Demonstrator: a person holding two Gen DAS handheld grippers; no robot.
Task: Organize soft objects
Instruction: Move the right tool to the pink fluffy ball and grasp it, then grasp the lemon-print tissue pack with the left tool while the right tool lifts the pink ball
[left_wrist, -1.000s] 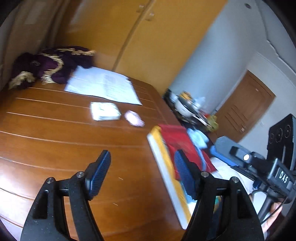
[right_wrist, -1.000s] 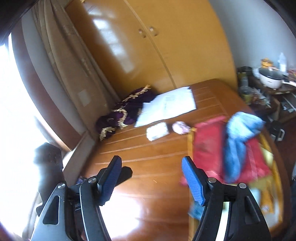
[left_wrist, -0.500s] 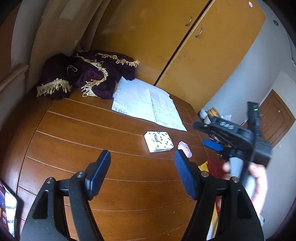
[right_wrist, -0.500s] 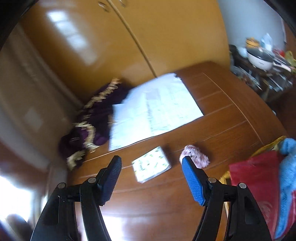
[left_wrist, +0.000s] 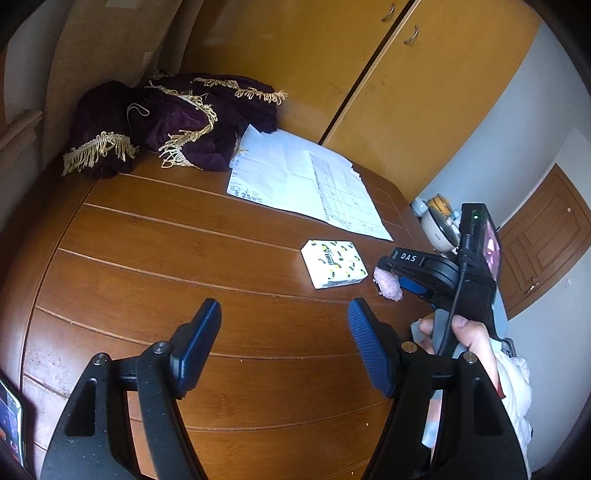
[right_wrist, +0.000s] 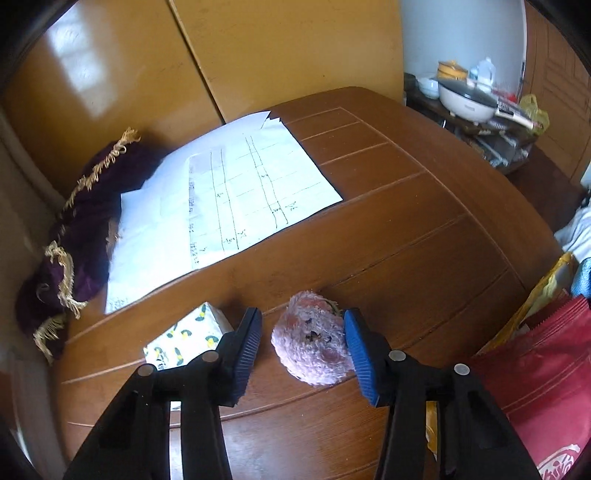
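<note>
A small pink fluffy plush (right_wrist: 312, 347) lies on the brown wooden table (right_wrist: 406, 221). My right gripper (right_wrist: 303, 345) is open with its blue fingers on either side of the plush, the right finger (right_wrist: 356, 343) touching it. In the left wrist view the plush (left_wrist: 388, 284) shows under the right gripper's body (left_wrist: 436, 273). My left gripper (left_wrist: 284, 343) is open and empty above the table's near part. A white tissue pack with yellow print (left_wrist: 333, 263) lies left of the plush, also in the right wrist view (right_wrist: 184, 338).
A purple fringed cloth (left_wrist: 166, 122) is heaped at the table's far left corner. White paper sheets (left_wrist: 306, 181) lie beside it. A red bag (right_wrist: 543, 376) and blue cloth (right_wrist: 583, 280) lie at the right edge. Wooden wardrobe doors (left_wrist: 332, 55) stand behind the table.
My right gripper has moved down and forward to the pink plush, which now sits between its fingers. The left view has shifted slightly closer over the table.
</note>
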